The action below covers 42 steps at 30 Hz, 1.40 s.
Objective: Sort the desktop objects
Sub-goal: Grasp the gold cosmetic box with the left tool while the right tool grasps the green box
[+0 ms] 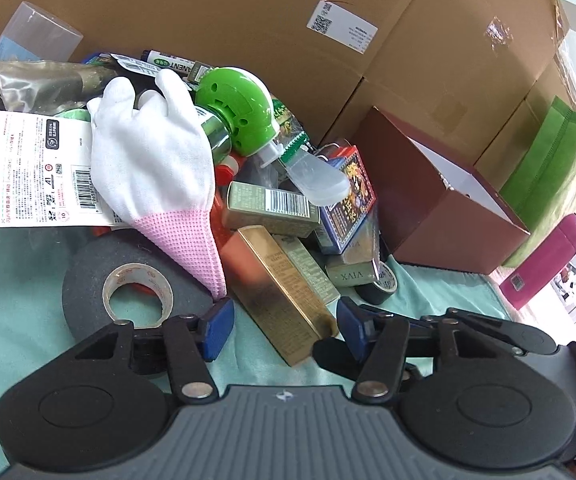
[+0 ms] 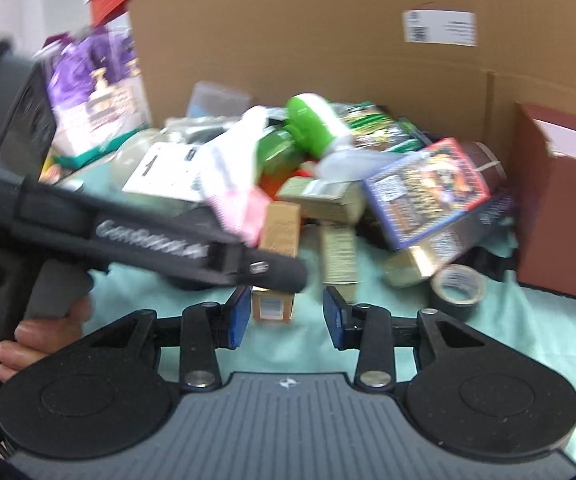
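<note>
Both tools hang with their blue pads apart and nothing between them: the left tool (image 1: 284,326) just above the near end of a gold box (image 1: 284,292), the right tool (image 2: 286,316) low over the green-covered desk (image 2: 528,320). The gold box lies at the near edge of a heap with a white glove (image 1: 148,152), a green bottle (image 1: 236,112) and a tape roll (image 1: 138,294), before a cardboard box (image 1: 248,12).

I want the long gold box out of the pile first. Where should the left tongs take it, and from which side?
Grip the gold box at its near end, across its narrow width, coming from the front. That end lies free on the teal cloth between the open left tongs; the far end is tucked under the other boxes.
</note>
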Available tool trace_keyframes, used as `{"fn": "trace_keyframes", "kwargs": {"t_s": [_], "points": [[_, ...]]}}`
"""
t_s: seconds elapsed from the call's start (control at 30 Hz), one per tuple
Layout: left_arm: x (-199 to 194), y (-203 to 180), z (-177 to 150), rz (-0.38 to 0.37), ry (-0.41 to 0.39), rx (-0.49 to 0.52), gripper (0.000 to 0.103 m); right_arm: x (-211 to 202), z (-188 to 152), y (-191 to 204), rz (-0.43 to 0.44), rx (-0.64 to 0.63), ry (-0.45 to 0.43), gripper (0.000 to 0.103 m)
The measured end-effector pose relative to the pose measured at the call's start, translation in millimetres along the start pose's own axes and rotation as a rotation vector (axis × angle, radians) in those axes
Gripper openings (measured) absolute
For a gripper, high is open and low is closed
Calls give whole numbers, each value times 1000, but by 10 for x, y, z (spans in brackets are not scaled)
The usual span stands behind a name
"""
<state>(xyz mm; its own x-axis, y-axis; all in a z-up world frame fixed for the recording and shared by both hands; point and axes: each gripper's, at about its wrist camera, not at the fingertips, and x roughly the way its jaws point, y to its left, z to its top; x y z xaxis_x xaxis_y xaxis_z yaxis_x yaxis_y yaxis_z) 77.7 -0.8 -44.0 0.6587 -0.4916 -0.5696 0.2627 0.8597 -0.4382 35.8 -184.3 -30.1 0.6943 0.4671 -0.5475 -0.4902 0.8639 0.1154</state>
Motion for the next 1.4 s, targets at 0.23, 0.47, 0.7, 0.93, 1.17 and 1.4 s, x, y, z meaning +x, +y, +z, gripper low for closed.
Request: {"fn": "trace_keyframes", "kwargs": {"t_s": [0.23, 0.47, 0.7, 0.93, 1.17, 1.4], "points": [[0, 21, 9, -15, 9, -10, 61, 2, 16, -114, 27, 1, 5, 40], [-12, -58, 66, -35, 14, -13, 61, -151, 32, -144, 19, -69, -17, 40], [146, -222, 78, -13, 29, 30, 61, -216, -12, -376, -73, 19, -30, 40], [154, -72, 85, 27, 42, -8, 54, 51, -5, -330, -91, 16, 3, 39], [68, -15, 88, 24, 44, -1, 49, 238, 8, -161, -41, -26, 23, 39], [131, -96, 117, 40, 44, 48, 56, 386, 63, -73, -83, -84, 23, 34]]}}
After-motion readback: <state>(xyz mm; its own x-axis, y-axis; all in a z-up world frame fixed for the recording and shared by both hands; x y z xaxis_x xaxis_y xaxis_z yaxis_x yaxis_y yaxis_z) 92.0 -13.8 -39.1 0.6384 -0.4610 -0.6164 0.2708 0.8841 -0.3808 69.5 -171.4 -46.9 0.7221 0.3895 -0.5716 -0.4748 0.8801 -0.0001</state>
